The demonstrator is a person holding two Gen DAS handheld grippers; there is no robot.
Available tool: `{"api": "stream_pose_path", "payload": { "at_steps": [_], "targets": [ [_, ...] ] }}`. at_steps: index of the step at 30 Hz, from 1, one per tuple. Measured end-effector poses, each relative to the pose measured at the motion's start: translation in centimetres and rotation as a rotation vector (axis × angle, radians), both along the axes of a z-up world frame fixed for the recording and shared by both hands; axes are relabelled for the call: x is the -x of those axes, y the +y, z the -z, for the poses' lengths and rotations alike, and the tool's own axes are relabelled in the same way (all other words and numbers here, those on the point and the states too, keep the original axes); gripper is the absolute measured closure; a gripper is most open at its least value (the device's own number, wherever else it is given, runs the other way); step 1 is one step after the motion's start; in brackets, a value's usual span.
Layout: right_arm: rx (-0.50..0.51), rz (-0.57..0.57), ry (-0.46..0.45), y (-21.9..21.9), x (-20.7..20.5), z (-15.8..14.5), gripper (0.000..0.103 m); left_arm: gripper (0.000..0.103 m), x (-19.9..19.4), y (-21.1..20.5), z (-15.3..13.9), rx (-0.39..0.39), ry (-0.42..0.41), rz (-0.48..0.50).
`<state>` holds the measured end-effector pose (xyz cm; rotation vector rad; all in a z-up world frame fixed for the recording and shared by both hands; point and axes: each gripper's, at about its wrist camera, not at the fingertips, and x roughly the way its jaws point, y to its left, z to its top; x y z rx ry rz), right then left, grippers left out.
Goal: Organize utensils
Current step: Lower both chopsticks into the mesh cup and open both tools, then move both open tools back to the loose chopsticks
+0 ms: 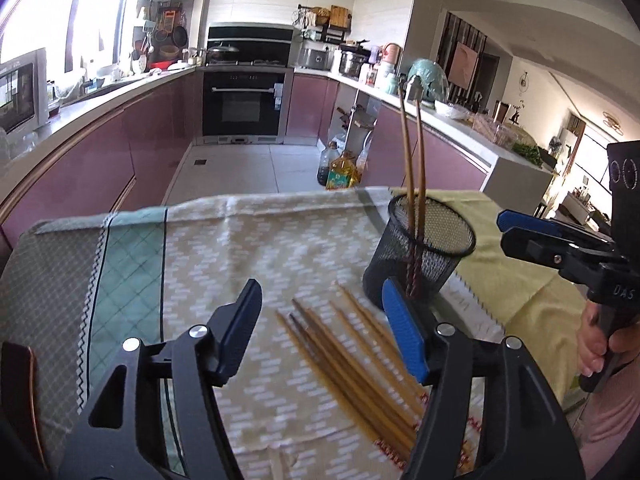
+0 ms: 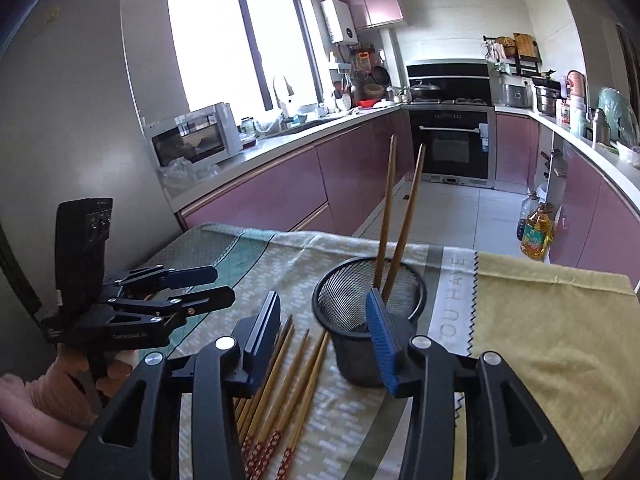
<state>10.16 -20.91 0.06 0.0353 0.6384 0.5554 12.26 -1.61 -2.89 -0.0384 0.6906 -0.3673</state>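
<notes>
A black mesh cup point(image 1: 420, 252) point(image 2: 352, 352) stands on the patterned tablecloth point(image 1: 260, 240), and two wooden chopsticks point(image 1: 407, 152) point(image 2: 387, 208) stand upright in it. Several more chopsticks point(image 1: 352, 344) point(image 2: 280, 392) lie loose on the cloth just left of the cup. My left gripper point(image 1: 320, 286) point(image 2: 224, 282) hangs open above this pile, with nothing between its fingers. My right gripper point(image 2: 323, 295) point(image 1: 505, 227) is also open and holds nothing. In its own view its right finger stands in front of the cup's near rim.
A yellow cloth point(image 2: 540, 320) covers the table's right part. The table's far edge drops to a tiled kitchen floor, where oil bottles point(image 1: 340, 172) point(image 2: 534, 236) stand. A person's hand point(image 1: 596, 344) holds the right gripper's handle. Counters run along both sides.
</notes>
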Motion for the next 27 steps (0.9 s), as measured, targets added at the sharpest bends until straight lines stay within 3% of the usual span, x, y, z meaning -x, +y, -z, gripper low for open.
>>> {"api": "stream_pose_path", "payload": {
  "at_steps": [5, 11, 27],
  "targets": [
    [0.058, -0.008, 0.121, 1.4, 0.2, 4.3, 0.061, 0.041, 1.2, 0.9, 4.3, -0.049, 0.102, -0.010],
    [0.083, 0.020, 0.219, 1.9, 0.1, 7.7, 0.061, 0.041, 2.3, 0.8, 6.9, -0.062, 0.163, 0.005],
    [0.142, 0.046, 0.225, 3.6, 0.8, 9.2, 0.062, 0.043, 2.5, -1.5, 8.0, -0.101, 0.209, 0.034]
  ]
}}
